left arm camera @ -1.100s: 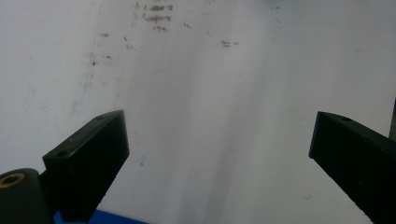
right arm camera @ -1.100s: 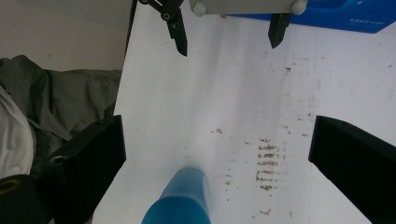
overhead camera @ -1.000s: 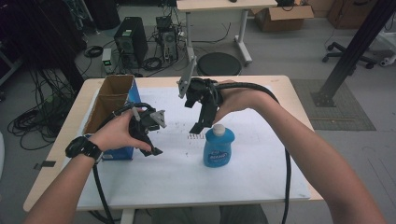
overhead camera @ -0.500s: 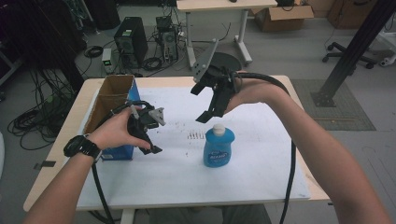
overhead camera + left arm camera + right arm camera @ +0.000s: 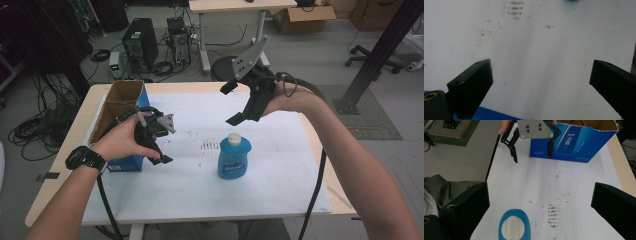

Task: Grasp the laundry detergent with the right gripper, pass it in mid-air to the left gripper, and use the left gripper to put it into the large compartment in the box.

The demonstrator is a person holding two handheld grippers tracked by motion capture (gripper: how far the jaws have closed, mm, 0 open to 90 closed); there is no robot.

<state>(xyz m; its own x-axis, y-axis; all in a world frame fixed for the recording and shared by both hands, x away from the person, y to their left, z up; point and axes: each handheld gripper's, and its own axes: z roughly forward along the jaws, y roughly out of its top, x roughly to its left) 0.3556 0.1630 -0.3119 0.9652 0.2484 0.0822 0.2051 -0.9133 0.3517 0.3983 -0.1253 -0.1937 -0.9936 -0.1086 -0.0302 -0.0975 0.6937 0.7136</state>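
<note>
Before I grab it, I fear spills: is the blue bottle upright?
Upright: the blue bottle stands on its base on the table, white cap on top.

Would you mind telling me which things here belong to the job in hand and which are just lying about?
Part of the job:
- blue bottle, upright with its white cap on
- right gripper, open above the bottle
- left gripper, open beside the box

Just lying about:
- open blue cardboard box at the table's left edge
- white sheet with dark marks
</note>
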